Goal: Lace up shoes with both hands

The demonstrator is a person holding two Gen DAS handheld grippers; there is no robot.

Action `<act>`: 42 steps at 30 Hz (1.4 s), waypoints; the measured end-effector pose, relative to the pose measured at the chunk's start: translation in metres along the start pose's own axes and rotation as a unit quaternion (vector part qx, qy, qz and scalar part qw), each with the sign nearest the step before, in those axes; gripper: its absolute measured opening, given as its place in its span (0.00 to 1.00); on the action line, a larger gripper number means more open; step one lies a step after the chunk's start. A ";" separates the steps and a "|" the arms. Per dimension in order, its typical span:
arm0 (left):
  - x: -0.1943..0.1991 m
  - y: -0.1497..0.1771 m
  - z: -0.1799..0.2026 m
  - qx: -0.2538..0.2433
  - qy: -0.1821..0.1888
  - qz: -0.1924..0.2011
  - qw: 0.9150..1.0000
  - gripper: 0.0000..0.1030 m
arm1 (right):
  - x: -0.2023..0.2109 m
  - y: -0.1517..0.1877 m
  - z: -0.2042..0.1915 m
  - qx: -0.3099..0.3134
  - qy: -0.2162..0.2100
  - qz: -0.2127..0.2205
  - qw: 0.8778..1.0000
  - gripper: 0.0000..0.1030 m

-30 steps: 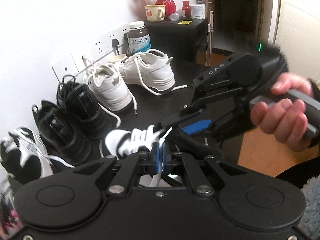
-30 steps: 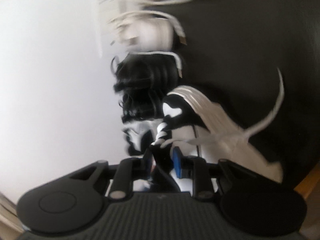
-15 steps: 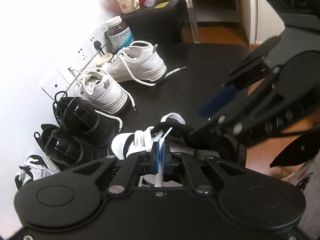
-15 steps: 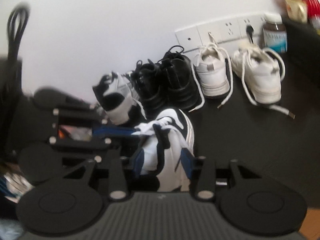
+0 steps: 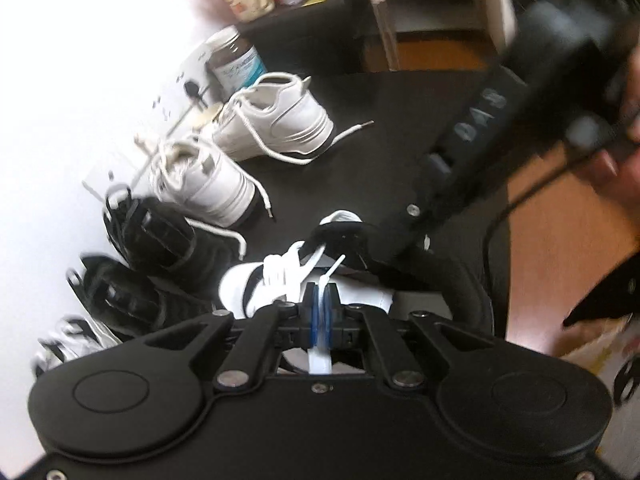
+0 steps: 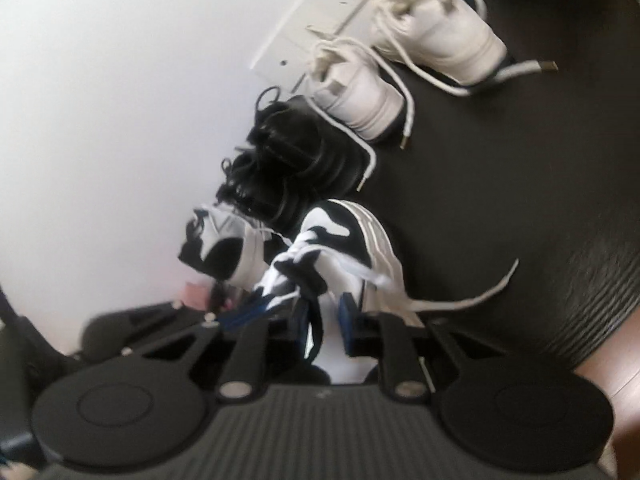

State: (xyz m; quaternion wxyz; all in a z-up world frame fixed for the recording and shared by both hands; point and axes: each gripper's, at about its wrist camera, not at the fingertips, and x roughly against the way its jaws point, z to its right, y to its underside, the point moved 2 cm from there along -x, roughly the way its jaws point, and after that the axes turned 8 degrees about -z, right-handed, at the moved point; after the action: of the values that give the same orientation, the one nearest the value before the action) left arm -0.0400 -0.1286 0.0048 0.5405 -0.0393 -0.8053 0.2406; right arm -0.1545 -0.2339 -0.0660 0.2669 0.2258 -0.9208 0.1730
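Observation:
A black-and-white sneaker (image 5: 280, 280) lies on the dark table just in front of both grippers; it also shows in the right wrist view (image 6: 344, 248). My left gripper (image 5: 320, 304) is shut on a flat white lace end (image 5: 330, 272) that sticks up between its blue pads. My right gripper (image 6: 326, 316) is open, its blue pads on either side of the sneaker's tongue area. Its black body (image 5: 472, 128) crosses the left wrist view above the sneaker. The other lace end (image 6: 480, 292) trails loose to the right on the table.
Along the white wall stand two white sneakers (image 5: 276, 120) with loose laces, two black shoes (image 5: 160, 232) and another black-and-white sneaker (image 6: 224, 248). A brown supplement bottle (image 5: 236, 60) and wall sockets (image 6: 320, 12) are behind them. The table's edge (image 6: 580, 352) is at the right.
My right gripper has swung in over the sneaker and narrowed its opening around the tongue area. The left gripper has kept its hold on the lace end and barely moved.

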 end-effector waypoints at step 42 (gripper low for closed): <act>-0.009 0.009 -0.023 0.143 0.081 0.020 0.986 0.03 | -0.004 0.000 0.009 -0.061 -0.030 -0.001 0.998 0.16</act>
State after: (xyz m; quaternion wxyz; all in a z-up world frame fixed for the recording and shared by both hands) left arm -0.0177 -0.1158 -0.0001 0.5994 0.0027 -0.7150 0.3598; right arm -0.1551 -0.2365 -0.0752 0.2523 0.2151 -0.9371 0.1089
